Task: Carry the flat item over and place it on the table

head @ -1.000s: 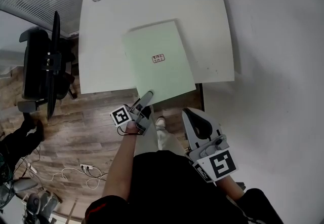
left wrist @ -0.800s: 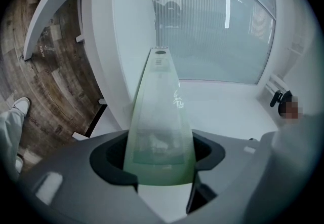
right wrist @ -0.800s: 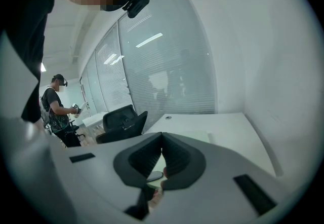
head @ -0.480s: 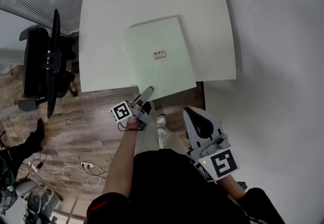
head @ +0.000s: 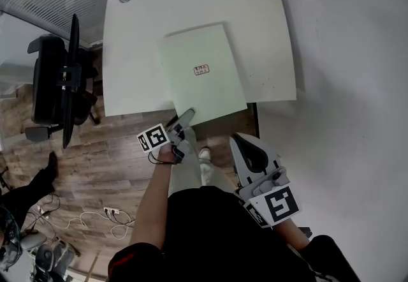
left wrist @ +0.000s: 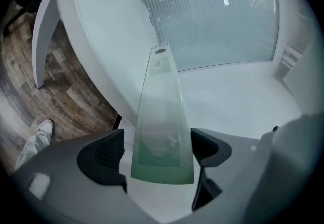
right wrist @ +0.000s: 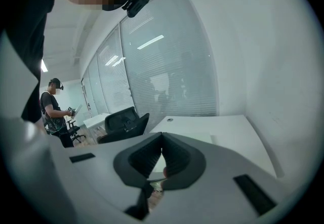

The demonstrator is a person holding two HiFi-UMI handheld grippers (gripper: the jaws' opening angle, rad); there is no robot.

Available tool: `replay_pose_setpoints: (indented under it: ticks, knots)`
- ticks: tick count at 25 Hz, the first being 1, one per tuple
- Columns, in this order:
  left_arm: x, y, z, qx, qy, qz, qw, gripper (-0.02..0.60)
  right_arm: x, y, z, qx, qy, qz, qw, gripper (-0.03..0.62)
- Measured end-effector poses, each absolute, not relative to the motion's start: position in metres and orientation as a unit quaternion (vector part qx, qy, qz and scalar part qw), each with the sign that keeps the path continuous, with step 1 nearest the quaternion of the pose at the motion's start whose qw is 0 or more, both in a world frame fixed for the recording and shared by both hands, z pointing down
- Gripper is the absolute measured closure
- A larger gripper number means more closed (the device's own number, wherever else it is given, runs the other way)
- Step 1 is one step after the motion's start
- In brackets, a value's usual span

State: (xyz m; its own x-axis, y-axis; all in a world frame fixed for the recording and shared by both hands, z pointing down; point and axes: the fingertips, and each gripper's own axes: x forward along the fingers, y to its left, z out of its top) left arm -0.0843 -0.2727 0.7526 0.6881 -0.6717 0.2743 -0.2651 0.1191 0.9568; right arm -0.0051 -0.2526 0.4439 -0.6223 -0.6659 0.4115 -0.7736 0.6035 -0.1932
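Left tool is spreading its jaws, freeing the near edge of the pale green flat rectangular sheet that I pinched a moment ago; the edge now sits between them unpressed. That sheet lies flat on the white worktop, slightly overhanging its near edge, so I judge the placing done. My right tool is pressed together, empty.

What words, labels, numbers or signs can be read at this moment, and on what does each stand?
Label on the flat green item: reddish print, too small to read.
Cube on the left gripper, jaws opening with the item's edge between them: black-and-white square marker, no words.
Cube on the right gripper: same kind of marker, no words.
Nothing else is legible.
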Motion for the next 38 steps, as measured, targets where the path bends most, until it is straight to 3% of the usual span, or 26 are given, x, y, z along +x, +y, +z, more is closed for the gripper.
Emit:
replay_pose_setpoints:
  ticks: [12,15,22,28,33,38]
  knots:
    - [-0.103,-0.262,0.727,0.654,-0.428,-0.098,0.616,0.198,0.003,-0.231,0.423,0.412,-0.888,0.156,0.130,0.595]
    - [-0.109,-0.257,0.712,0.665,-0.456,-0.069,0.588,0.249,0.005,-0.224,0.417,0.411,-0.890,0.150,0.126,0.595]
    - [-0.116,-0.237,0.656,0.707,-0.515,0.005,0.485,0.447,0.012,-0.203,0.401,0.406,-0.898,0.131,0.110,0.595]
    - [-0.110,-0.213,0.607,0.733,-0.529,0.006,0.428,0.558,0.015,-0.178,0.392,0.397,-0.905,0.118,0.097,0.595]
    - [-0.094,-0.196,0.568,0.755,-0.520,-0.009,0.400,0.575,0.027,-0.161,0.385,0.400,-0.906,0.106,0.087,0.595]
    - [-0.073,-0.176,0.509,0.790,-0.520,-0.004,0.325,0.577,0.037,-0.142,0.373,0.398,-0.910,0.090,0.076,0.595]
